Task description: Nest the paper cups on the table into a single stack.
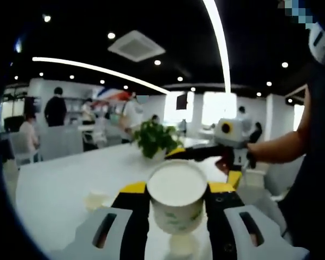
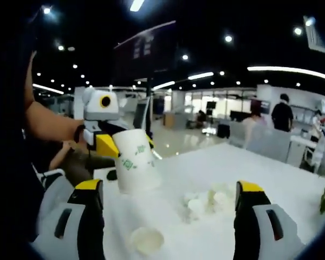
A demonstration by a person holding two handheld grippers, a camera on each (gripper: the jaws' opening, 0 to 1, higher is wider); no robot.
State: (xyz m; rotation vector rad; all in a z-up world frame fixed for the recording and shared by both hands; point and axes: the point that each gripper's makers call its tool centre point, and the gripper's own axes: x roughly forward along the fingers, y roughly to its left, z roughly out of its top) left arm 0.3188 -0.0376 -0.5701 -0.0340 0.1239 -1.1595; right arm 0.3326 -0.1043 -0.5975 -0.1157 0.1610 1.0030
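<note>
Your left gripper (image 1: pixel 177 208) is clamped on a paper cup (image 1: pixel 177 200), one jaw on each side of its wall, rim facing the camera. The cup has a green print. Directly below it, between the jaw bases, sits what looks like another cup (image 1: pixel 182 245) on the white table (image 1: pixel 59 184); too blurred to tell if they touch. Left of your left jaw lies a small cup (image 1: pixel 97 199) on the table. Past the held cup, ahead and right, your right gripper (image 1: pixel 206 153) comes in from the right; beyond it stands a potted plant (image 1: pixel 154 139).

Your right gripper (image 2: pixel 168 227) is spread wide, nothing between the jaws. Closest, just inside the left jaw, a cup (image 2: pixel 146 240) lies on the table (image 2: pixel 260 168). Further ahead, midway between the jaws, is a cluster of cups (image 2: pixel 206 203). Up and left of that, the left gripper (image 2: pixel 132 153) holds the printed cup (image 2: pixel 134 165) tilted above the table.
</note>
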